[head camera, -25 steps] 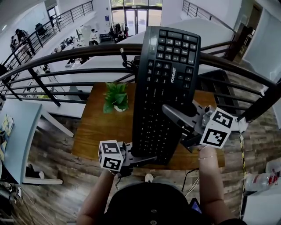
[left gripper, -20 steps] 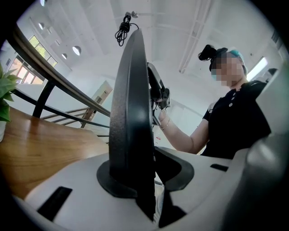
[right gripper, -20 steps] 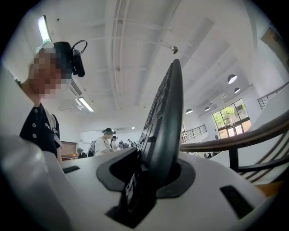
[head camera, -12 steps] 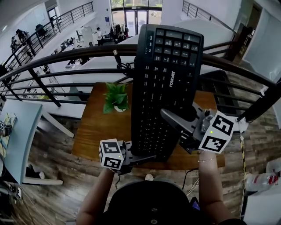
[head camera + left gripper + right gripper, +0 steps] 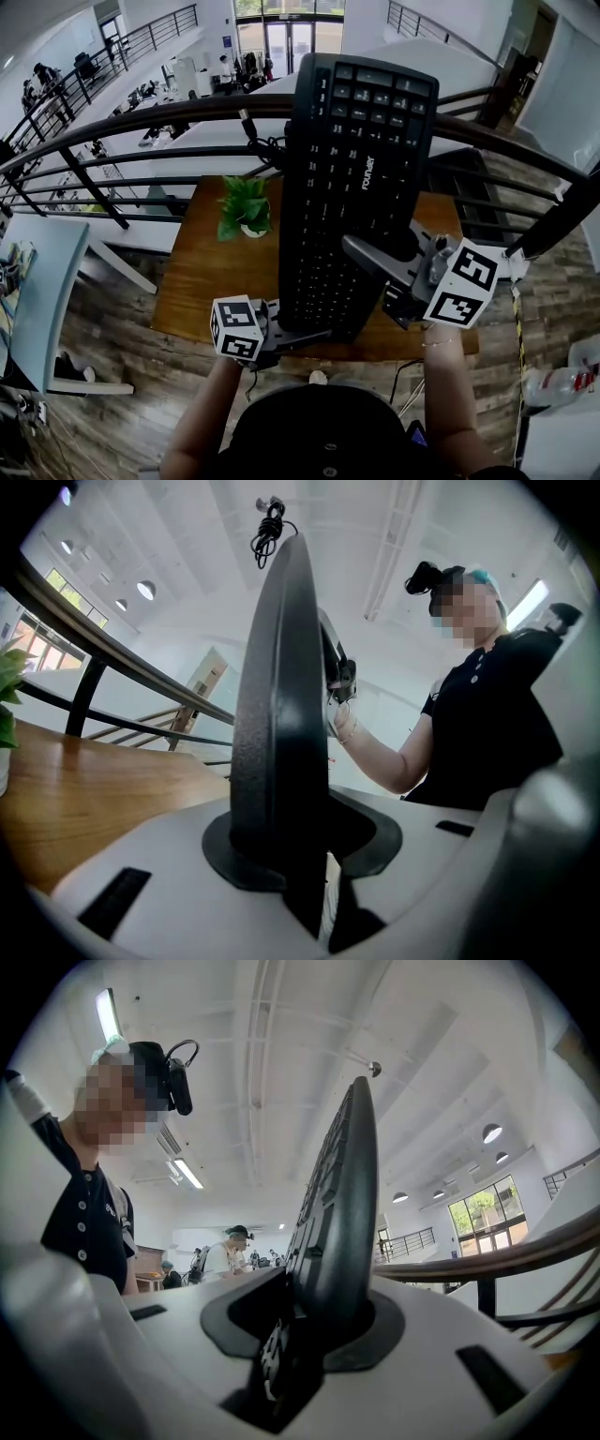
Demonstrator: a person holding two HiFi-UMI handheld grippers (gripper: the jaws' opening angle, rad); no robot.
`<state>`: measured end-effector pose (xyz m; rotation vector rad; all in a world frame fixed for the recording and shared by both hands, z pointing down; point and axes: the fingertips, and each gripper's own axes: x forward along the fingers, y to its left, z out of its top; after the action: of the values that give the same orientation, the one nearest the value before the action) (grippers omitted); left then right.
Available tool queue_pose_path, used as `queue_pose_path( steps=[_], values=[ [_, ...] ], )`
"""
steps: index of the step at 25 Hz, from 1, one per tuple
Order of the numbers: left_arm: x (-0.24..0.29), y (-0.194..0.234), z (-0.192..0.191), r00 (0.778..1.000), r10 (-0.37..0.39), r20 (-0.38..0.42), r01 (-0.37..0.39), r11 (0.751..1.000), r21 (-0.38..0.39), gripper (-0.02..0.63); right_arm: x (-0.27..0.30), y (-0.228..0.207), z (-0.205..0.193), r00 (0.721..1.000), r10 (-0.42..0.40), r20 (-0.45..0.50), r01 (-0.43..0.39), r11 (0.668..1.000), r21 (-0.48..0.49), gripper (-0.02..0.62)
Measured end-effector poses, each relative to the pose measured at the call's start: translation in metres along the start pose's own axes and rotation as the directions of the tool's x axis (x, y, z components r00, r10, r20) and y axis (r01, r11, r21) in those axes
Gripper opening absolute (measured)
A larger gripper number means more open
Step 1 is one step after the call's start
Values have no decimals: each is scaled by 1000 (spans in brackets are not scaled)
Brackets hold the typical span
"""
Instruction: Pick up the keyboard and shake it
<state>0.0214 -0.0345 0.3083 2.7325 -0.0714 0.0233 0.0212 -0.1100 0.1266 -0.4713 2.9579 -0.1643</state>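
Keyboard [image 5: 356,187] is held in the air, clear of the wooden table [image 5: 202,272] below it. Its long axis runs up the head view and its key side is turned toward the camera. The far end is seen against the dark railing [image 5: 141,117]. A coiled cable [image 5: 265,142] hangs at the upper left edge.

Left gripper [image 5: 314,335] is clamped on the near end of the keyboard, at its left corner. In the left gripper view the keyboard [image 5: 277,714] stands edge-on, pinched between the two pads of the gripper [image 5: 300,855].

Right gripper [image 5: 370,272] is clamped on the right long edge, lower half. In the right gripper view the edge [image 5: 342,1213] is wedged between both pads.

A small potted plant [image 5: 246,208] sits on the table, just left of the keyboard.
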Motion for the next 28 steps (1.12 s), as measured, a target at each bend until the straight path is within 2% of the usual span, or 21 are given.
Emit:
queue_pose_path(
  steps=[10, 13, 22, 28],
  values=[
    [-10, 3, 1, 1000, 16, -21, -15, 1000, 16, 110, 4, -1, -1, 999, -7, 40, 7, 1000, -14, 137],
    [-18, 3, 1, 999, 28, -35, -26, 999, 41, 110, 6, -1, -3, 998, 0, 64, 0, 1000, -9, 138],
    [-36, 3, 5, 990, 119, -70, -110, 985, 130, 110, 12, 3, -1, 984, 77, 159, -76, 997, -11, 141],
    [-33, -2, 25, 980, 176, -98, -157, 972, 175, 110, 3, 1, 22, 968, 119, 220, -119, 993, -13, 143]
  ],
)
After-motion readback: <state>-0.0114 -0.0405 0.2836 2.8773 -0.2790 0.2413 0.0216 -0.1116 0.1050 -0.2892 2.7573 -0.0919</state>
